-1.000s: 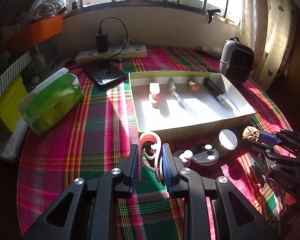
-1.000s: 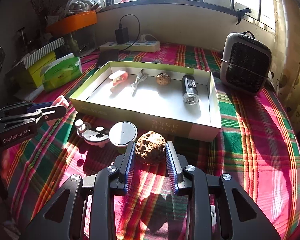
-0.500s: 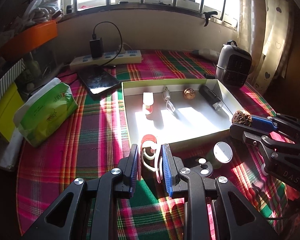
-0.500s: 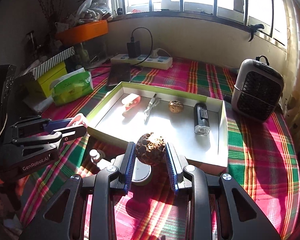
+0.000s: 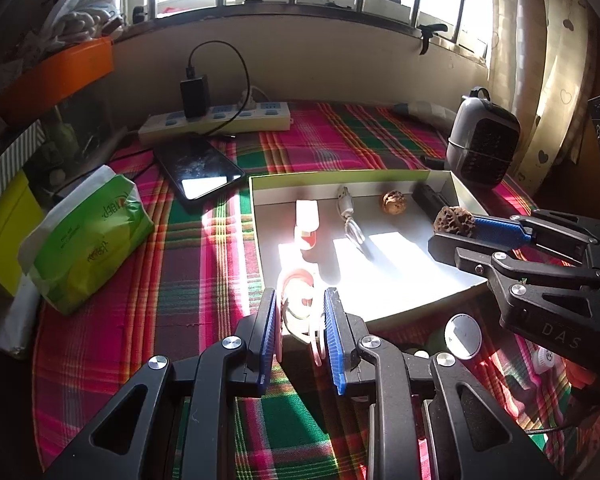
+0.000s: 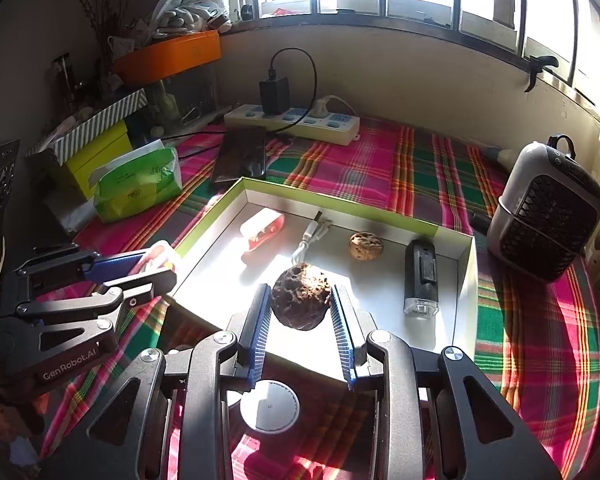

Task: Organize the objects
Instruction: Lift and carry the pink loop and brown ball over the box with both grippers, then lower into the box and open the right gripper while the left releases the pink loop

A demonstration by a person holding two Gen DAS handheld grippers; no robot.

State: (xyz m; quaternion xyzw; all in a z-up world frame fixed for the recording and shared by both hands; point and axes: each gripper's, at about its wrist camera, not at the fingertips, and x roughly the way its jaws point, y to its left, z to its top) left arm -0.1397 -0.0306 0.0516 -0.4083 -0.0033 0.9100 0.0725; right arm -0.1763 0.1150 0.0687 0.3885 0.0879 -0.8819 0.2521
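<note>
My left gripper (image 5: 300, 312) is shut on a pink and white hook-shaped object (image 5: 298, 302), held above the near left corner of the shallow white box (image 5: 340, 178). My right gripper (image 6: 300, 300) is shut on a rough brown pitted nut (image 6: 300, 300), held over the box's near edge; the nut also shows in the left wrist view (image 5: 454, 220). Inside the box (image 6: 466, 280) lie a pink clip (image 6: 264, 230), a white USB cable (image 6: 314, 236), a small walnut (image 6: 366, 245) and a black flashlight (image 6: 420, 276).
A round white disc (image 6: 270, 404) lies on the plaid cloth below the right gripper. A green tissue pack (image 5: 88, 236), a phone (image 5: 200, 172), a power strip (image 5: 216, 120) and a small grey heater (image 6: 548, 216) stand around the box.
Both grippers have risen from the cloth with their objects and moved forward to the box; the right one now hangs over the box's near edge.
</note>
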